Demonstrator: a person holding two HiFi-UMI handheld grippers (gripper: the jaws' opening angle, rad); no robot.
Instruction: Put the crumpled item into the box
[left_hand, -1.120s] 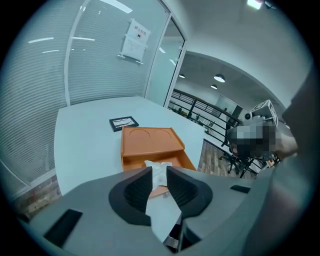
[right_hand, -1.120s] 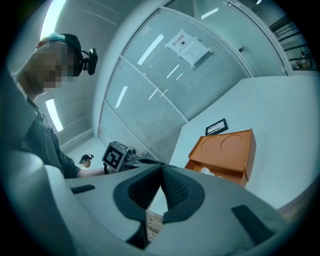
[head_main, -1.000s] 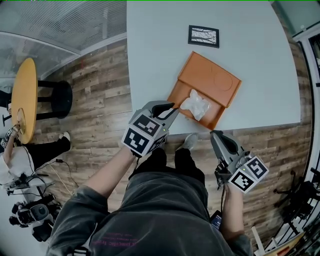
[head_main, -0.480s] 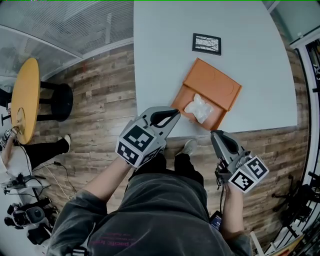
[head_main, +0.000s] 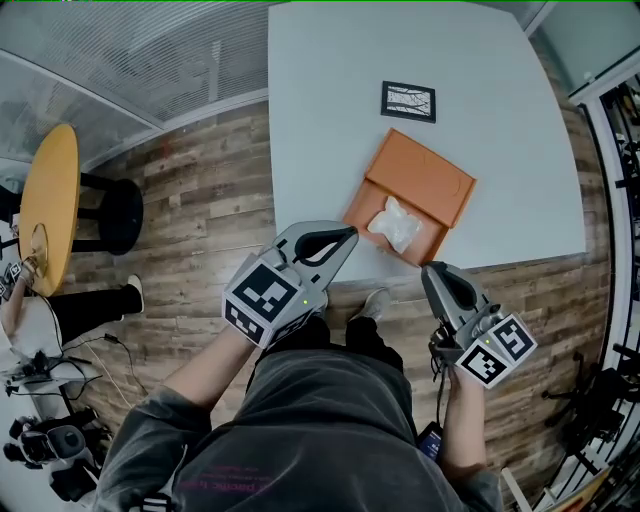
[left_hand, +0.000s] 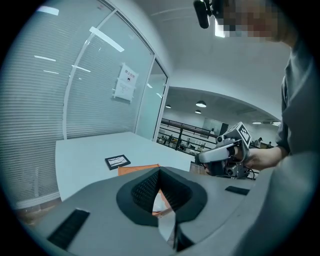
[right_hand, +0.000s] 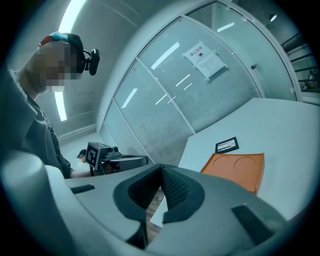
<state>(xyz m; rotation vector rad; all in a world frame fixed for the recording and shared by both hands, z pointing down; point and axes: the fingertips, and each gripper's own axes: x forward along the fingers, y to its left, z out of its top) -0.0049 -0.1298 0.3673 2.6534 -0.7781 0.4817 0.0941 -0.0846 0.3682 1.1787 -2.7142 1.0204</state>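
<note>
Sitting in the open tray of the box (head_main: 356, 208), the crumpled item (head_main: 396, 224) is a loose white wad that bunches up toward the tray's near wall rather than lying flat; judged from this, the placing looks done, and the hazards are about undoing it. The orange lid (head_main: 425, 175) lies folded back flat on the tabletop (head_main: 330, 100); if it is to be swung over, the wad may stand proud and get pinched at the rim, or spring out over the low wall, since something so light will shift at a brush or a puff of air. The box's near corner sits close to the tabletop's front edge; a careless nudge from either gripper could slide it toward the drop. A black-framed card (head_main: 408, 101) lies beyond the box, apart from it, and poses no trouble. The left gripper (head_main: 350, 235) hangs just off the tabletop's edge over the wooden floor, its jaws closing to a meet with nothing between them; the right gripper (head_main: 428, 270) is likewise off the edge, jaws together and empty; any reach back in starts from shut jaws, which could bat the wad instead of taking it.
</note>
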